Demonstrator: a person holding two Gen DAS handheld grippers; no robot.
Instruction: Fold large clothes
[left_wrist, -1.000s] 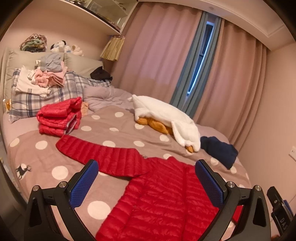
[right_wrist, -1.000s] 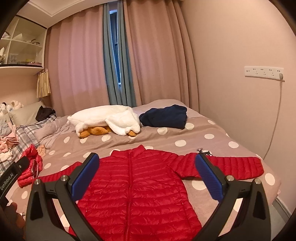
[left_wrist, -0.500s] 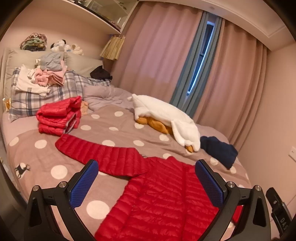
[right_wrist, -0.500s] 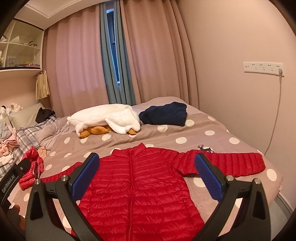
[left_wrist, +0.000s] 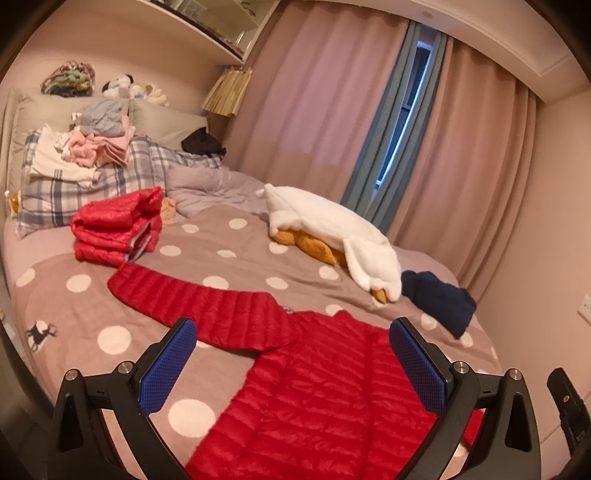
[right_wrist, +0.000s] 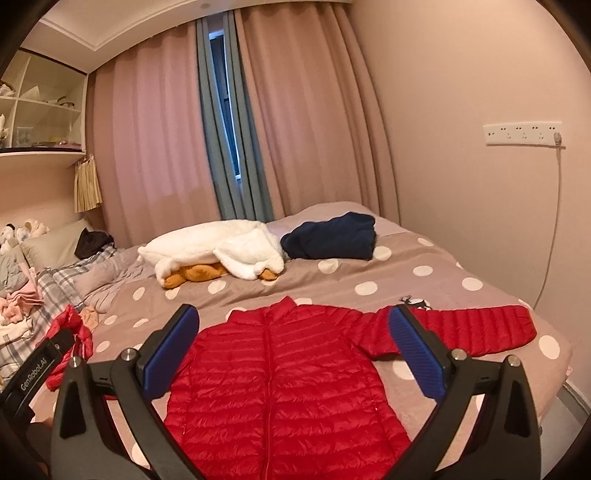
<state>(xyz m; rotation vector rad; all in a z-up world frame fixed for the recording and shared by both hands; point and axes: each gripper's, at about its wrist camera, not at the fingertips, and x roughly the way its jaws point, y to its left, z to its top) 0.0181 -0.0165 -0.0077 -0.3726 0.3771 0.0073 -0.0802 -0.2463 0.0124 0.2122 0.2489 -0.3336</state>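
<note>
The red down jacket (right_wrist: 284, 380) lies spread flat and front-up on the polka-dot bedspread (right_wrist: 436, 280), zip closed, collar pointing away toward the white plush blanket (right_wrist: 221, 247) and hem toward the person, so its long axis runs straight away from both grippers while the two sleeves stretch out crosswise to either side of the body. The right gripper (right_wrist: 291, 354) hangs above the jacket's chest with its jaws spread wide and nothing between them; the right sleeve (right_wrist: 476, 328) reaches off to its right, past its right fingertip, ending near the bedspread's edge. The left gripper (left_wrist: 291, 365) is likewise spread and empty, over the jacket's left shoulder, and the left sleeve (left_wrist: 192, 299) runs out from there to its left, its cuff just short of the folded red jacket (left_wrist: 118, 229) already stacked by the plaid pillow (left_wrist: 110, 184). Judging by this layout, each sleeve is nearer to its own-side gripper, so the natural first fold is for each to take its own cuff and bring it inward across the jacket's body, at right angles to the zip line
</note>
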